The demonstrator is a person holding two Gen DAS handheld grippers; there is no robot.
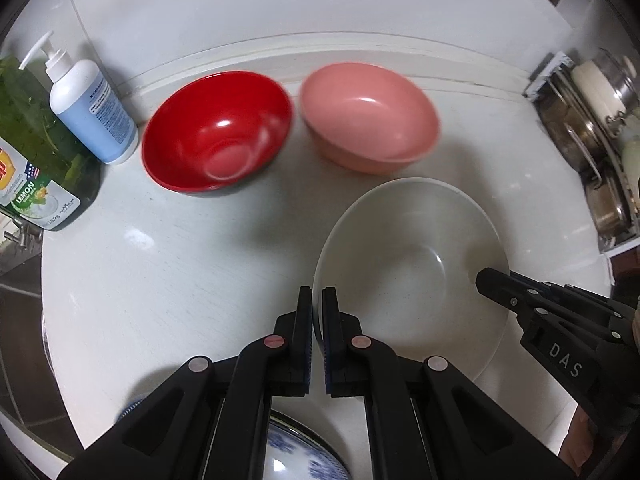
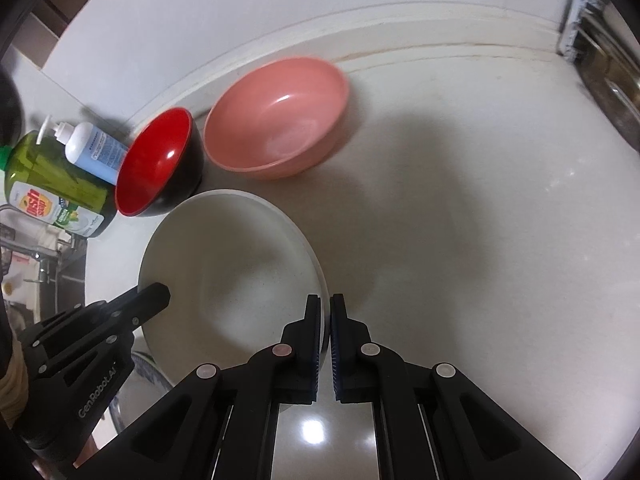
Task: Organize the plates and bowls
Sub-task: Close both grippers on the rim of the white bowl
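Observation:
A white bowl point(image 1: 408, 276) is held above the counter by both grippers. My left gripper point(image 1: 318, 300) is shut on its left rim. My right gripper point(image 2: 325, 308) is shut on its right rim point(image 2: 320, 276); the bowl point(image 2: 232, 264) fills the left of the right wrist view. A red bowl with a black outside point(image 1: 216, 132) point(image 2: 156, 160) and a pink bowl point(image 1: 368, 116) point(image 2: 276, 116) stand behind it near the wall. A blue-patterned dish point(image 1: 296, 456) shows below my left gripper, mostly hidden.
A white pump bottle point(image 1: 90, 100) and a green dish soap bottle point(image 1: 36, 148) stand at the left by the sink tap point(image 2: 40, 264). A metal rack with pots point(image 1: 596, 132) is at the right. White counter point(image 2: 480, 240) stretches right.

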